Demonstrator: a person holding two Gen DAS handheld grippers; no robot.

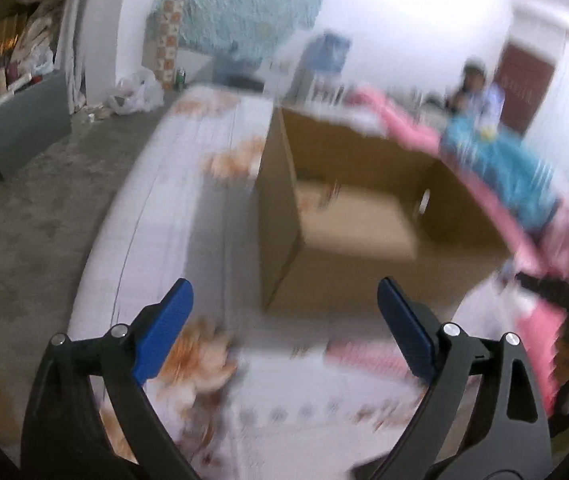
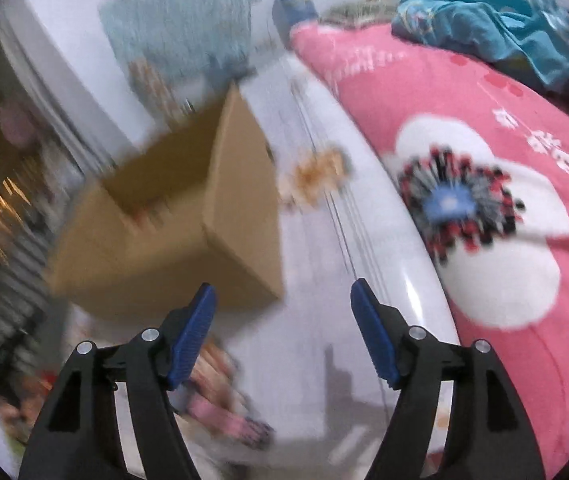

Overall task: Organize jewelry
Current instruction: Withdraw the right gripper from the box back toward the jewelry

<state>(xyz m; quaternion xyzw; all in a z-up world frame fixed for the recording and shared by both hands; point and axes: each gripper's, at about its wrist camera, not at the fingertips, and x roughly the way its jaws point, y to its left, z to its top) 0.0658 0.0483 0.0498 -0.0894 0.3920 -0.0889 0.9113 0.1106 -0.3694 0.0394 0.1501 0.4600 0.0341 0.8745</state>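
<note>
An open brown cardboard box [image 1: 348, 216] sits on a white patterned bed sheet [image 1: 188, 184]; it also shows in the right wrist view [image 2: 188, 216]. Its inside is blurred and I see no jewelry clearly. My left gripper [image 1: 284, 300] is open and empty, just in front of the box's near wall. My right gripper [image 2: 282, 304] is open and empty, near the box's right corner, above the sheet. A blurred pink item [image 2: 224, 420] lies low on the sheet beside the right gripper's left finger.
A pink flowered quilt [image 2: 484, 200] with a teal blanket [image 2: 496, 16] on it lies right of the box. A grey concrete floor [image 1: 36, 208] with shelves and a plastic bag [image 1: 136, 94] is to the left. Both views are motion-blurred.
</note>
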